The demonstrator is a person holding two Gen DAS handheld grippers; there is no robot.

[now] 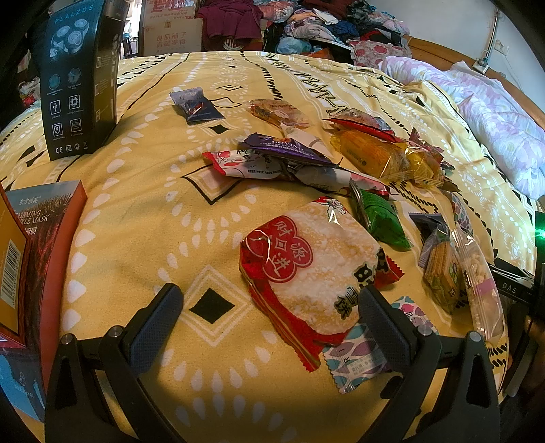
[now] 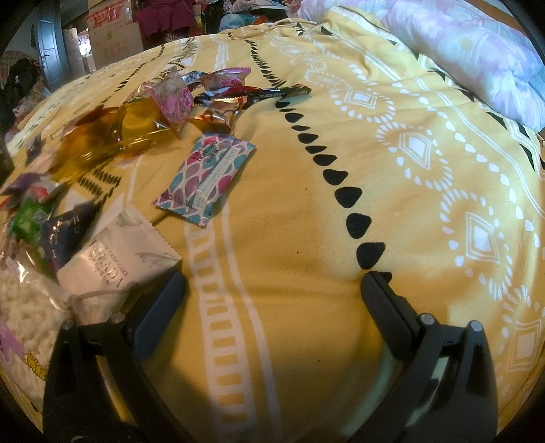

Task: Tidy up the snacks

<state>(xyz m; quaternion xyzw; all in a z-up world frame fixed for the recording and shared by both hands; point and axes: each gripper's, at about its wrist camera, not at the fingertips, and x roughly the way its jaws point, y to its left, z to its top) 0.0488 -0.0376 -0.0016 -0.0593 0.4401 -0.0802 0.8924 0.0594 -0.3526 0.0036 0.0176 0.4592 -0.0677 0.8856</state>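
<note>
Several wrapped snacks lie scattered on a yellow patterned bedspread. In the left wrist view a red and white rice cracker pack lies just ahead of my left gripper, which is open with its right finger at the pack's edge. A green packet, an orange cake pack and a purple wrapper lie beyond. In the right wrist view my right gripper is open over bare bedspread. A white crisp cake packet touches its left finger, and a pink and teal packet lies ahead.
A tall black box stands at the far left and an orange mask box lies at the near left. A folded pink quilt lies along the right side. Clothes pile at the bed's far end.
</note>
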